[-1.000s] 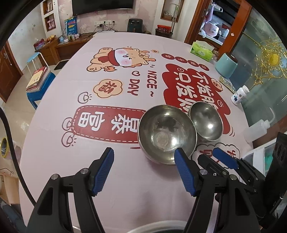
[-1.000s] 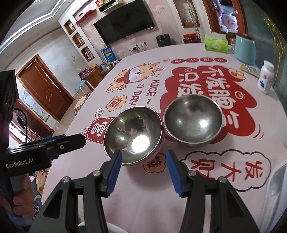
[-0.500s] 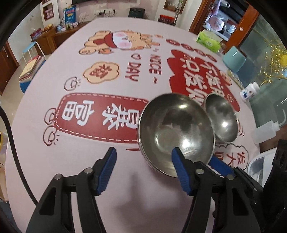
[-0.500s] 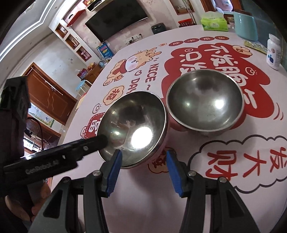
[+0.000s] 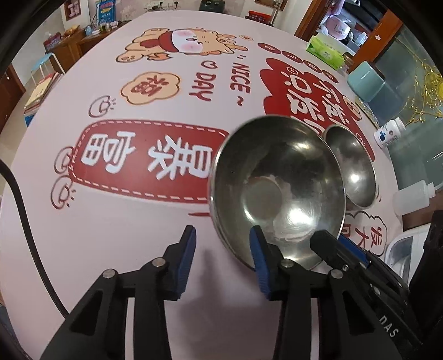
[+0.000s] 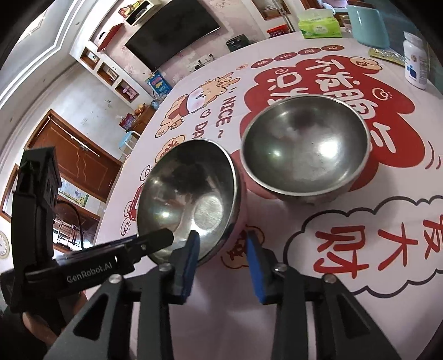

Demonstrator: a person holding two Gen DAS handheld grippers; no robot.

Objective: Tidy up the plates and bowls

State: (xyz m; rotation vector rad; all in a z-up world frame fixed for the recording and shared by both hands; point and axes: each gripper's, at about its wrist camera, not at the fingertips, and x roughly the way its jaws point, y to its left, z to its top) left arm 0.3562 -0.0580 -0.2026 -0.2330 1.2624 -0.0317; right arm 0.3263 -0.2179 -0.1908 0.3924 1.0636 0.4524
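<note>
Two steel bowls stand side by side on the printed tablecloth. The near bowl (image 5: 277,188) (image 6: 191,202) is tilted, its near rim between both grippers' fingers. My left gripper (image 5: 223,259) is open, its right finger (image 5: 259,265) inside the bowl's near rim and its left finger outside. My right gripper (image 6: 223,257) is open, its left finger (image 6: 189,257) at the same bowl's rim. The second bowl (image 5: 350,166) (image 6: 304,146) stands upright just beyond, touching or nearly touching the first.
A white pill bottle (image 5: 389,133) (image 6: 415,63), a teal container (image 5: 365,83), a green tissue pack (image 6: 319,26) and a squeeze bottle (image 5: 412,198) line the table's right edge. A white tray (image 5: 401,249) sits at the near right.
Both grippers moved forward to the near bowl and narrowed. The bowl has tipped up, its near rim now between the fingers of each gripper.
</note>
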